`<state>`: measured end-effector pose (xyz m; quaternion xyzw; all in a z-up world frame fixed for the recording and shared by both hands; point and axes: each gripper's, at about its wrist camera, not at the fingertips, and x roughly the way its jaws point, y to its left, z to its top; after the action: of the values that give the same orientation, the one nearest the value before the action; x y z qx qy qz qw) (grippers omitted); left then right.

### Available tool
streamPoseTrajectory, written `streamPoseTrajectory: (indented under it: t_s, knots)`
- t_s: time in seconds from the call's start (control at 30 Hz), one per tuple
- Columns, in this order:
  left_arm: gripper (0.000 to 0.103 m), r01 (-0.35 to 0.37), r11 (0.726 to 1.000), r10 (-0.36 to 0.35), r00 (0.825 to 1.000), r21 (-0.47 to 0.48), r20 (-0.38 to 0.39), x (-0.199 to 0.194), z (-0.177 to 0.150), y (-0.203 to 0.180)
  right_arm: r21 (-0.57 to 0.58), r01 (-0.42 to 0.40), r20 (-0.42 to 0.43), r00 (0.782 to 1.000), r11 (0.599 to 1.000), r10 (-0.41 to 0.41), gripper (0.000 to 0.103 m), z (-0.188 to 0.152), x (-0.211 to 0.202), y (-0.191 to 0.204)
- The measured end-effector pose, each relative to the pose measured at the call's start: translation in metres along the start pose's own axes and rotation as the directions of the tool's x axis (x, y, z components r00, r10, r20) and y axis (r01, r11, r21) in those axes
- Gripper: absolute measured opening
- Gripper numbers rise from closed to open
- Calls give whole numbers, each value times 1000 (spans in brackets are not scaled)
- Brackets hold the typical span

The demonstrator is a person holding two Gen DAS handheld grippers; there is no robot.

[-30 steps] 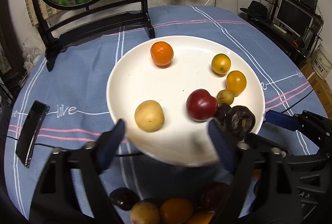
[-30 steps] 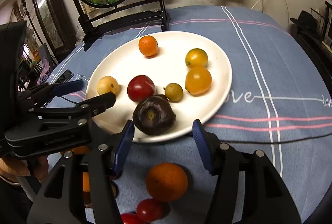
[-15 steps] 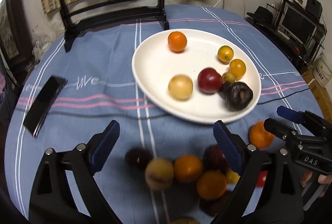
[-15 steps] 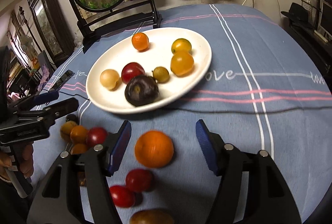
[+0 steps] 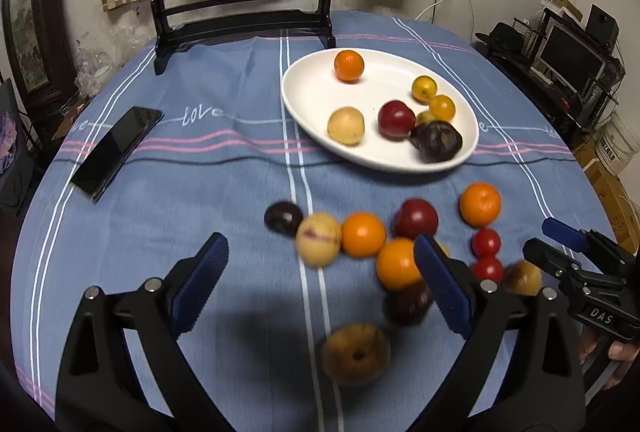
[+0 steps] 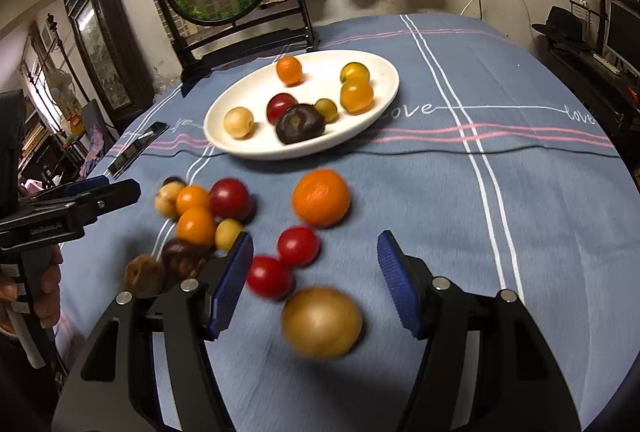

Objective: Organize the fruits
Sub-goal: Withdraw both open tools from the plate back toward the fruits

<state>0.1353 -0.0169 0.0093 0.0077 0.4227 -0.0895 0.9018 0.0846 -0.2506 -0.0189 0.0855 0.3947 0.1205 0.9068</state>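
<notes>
Above the loose fruit pile [image 5: 384,252], both grippers, left gripper [image 5: 320,272] and right gripper [image 6: 316,272], had withdrawn from the white plate [image 6: 384,100], jaws wide and empty; another pickup seemed imminent.

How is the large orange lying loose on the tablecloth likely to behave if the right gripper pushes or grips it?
The large orange looks round, so a push would probably roll it across the tablecloth. Its rind appears firm, so the open right gripper could likely clamp it safely, though off-centre pads might squeeze it out.
</notes>
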Motion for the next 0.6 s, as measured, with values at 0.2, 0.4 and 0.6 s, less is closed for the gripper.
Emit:
streamPoseTrajectory:
  t_s: [0.2,0.4,0.6]
  knots:
    - [96,2,1000,-2,1000,-17,-26,-9,-27,3,-32,-6,-11,1000,999,6,65,-20,-15,13]
    - [96,7,1000,-8,999,-16,-44,-16,-50,4,-48,-14,-20,1000,999,13,65,-34,-23,22]
    - [96,17,1000,-16,998,15,-68,-11,-65,-4,-72,-26,-31,999,997,24,65,-44,-28,32]
